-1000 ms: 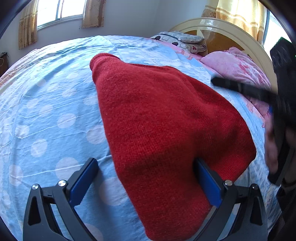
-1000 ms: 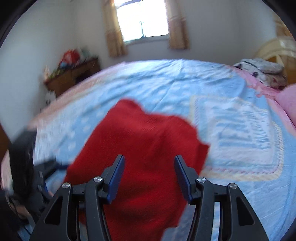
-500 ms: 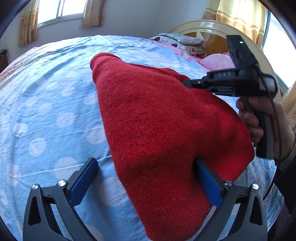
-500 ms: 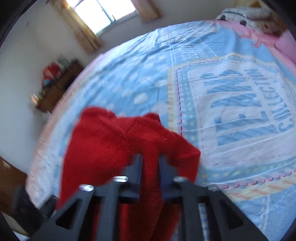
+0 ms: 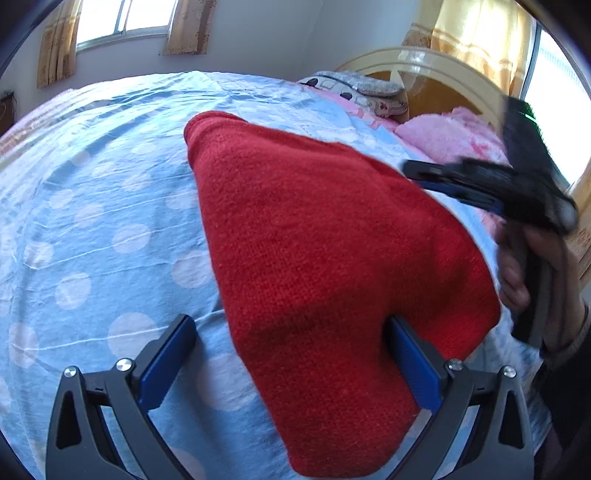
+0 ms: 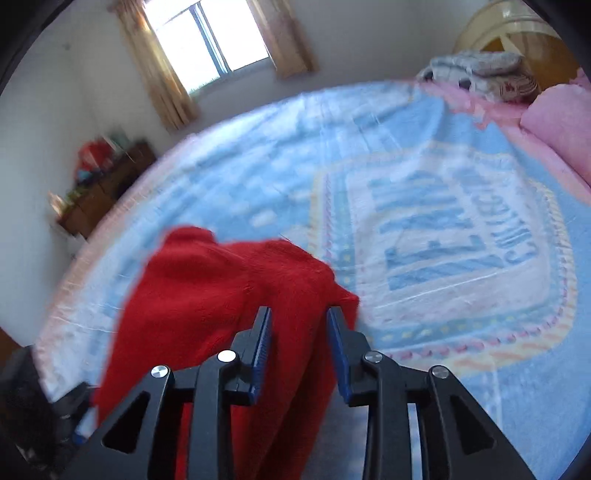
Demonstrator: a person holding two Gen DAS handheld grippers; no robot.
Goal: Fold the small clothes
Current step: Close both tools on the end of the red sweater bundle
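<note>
Red knitted wool makes up the small sweater (image 5: 332,258), which lies spread on the blue dotted bedsheet (image 5: 92,229) near the foot of the bed, one narrow end pointing toward the window (image 5: 122,18) and the broad end nearest us. We judge the step in hand to be taking hold of the garment's edges for a fold. To do it well, we should pinch only the edge layer, lift both sides evenly, and keep the knit taut so no crease is trapped beneath. Our left gripper (image 5: 291,354) stands wide open and holds nothing; the sweater lies between its fingers, the right-side finger (image 5: 413,362) touching or just under the fabric edge, the other finger (image 5: 166,362) over bare sheet. Our right gripper (image 6: 299,343) is only partly open, with a narrow gap between the pads; red fabric sits in that gap, yet the pads do not appear to press on it, so we judge it unclamped. From the left camera this gripper is blurred, above the sweater's far edge beside the pink pillow (image 5: 450,136).
</note>
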